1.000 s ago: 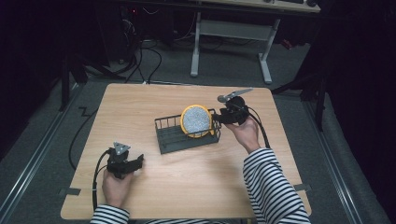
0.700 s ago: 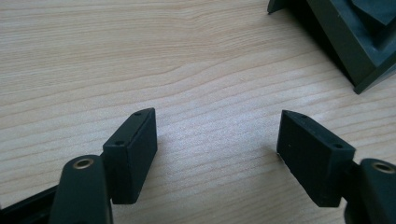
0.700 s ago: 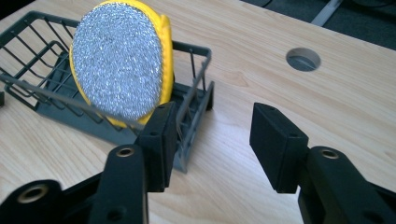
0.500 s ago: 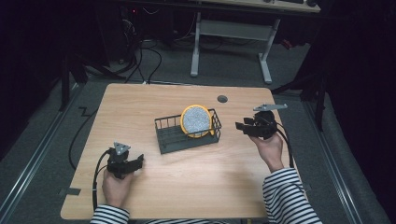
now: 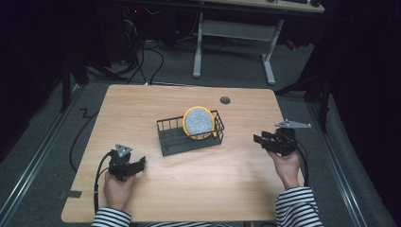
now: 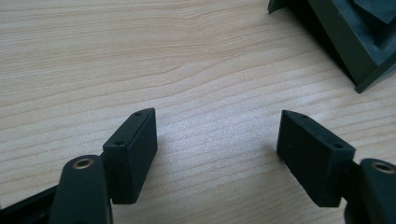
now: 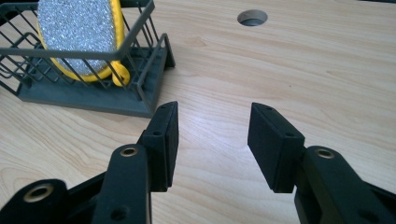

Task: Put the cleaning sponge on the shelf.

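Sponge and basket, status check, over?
Both tongs open, empty: left, right. Sponge standing in basket, leaning on its right end. Nothing blocking.

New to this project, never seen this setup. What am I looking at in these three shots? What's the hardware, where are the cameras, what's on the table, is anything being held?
There is no robot here. A person in striped sleeves holds a hand-operated two-jaw gripper in each hand: the left gripper and the right gripper.

The high view comes from a fixed camera above the person's side, looking down on the wooden table. The other two pictures come from cameras riding on the grippers, each looking out along its own black jaws.

On the table stands a dark wire basket with a round yellow-rimmed sponge with a grey glittery face standing on edge inside it, leaning against the basket's side. Near the far edge there is a round hole in the tabletop.

Nothing is held. Both grippers have their jaws open, with bare wood between them.
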`<control>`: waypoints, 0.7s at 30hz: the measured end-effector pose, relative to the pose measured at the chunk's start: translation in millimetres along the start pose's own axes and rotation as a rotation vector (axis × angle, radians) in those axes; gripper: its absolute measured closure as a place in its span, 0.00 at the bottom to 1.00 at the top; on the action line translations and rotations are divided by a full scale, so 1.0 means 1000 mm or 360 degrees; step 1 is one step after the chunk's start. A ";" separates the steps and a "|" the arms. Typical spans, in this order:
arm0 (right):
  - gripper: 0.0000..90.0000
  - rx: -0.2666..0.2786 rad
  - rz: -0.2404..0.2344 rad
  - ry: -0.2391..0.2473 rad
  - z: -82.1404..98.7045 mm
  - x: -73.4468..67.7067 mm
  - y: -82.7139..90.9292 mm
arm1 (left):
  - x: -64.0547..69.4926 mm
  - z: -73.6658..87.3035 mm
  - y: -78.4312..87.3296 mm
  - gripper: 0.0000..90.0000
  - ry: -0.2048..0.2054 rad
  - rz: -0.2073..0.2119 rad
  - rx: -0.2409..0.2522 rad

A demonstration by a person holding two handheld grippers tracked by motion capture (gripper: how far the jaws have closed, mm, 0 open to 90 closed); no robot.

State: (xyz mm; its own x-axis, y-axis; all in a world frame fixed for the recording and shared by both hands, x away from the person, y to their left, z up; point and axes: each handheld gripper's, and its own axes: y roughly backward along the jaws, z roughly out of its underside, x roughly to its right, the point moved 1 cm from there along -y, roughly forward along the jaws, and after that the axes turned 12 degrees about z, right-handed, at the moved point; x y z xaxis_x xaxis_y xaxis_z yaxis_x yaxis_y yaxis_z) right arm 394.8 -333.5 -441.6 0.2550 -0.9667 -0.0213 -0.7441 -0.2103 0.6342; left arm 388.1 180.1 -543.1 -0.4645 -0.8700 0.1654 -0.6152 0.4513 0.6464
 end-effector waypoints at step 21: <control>0.64 -0.0079 0.0094 -0.0084 0.079 0.011 -0.008 | 0.001 0.000 0.000 0.33 -0.0010 -0.0007 -0.0005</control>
State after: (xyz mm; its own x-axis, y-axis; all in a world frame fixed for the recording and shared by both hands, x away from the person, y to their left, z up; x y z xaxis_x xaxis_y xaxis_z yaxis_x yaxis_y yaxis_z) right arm 354.3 -353.9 -508.0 0.1780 -0.9838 -0.0227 -0.7248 -0.1467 0.6732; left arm 388.1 179.4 -543.2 -0.4655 -0.8709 0.1578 -0.6152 0.4466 0.6497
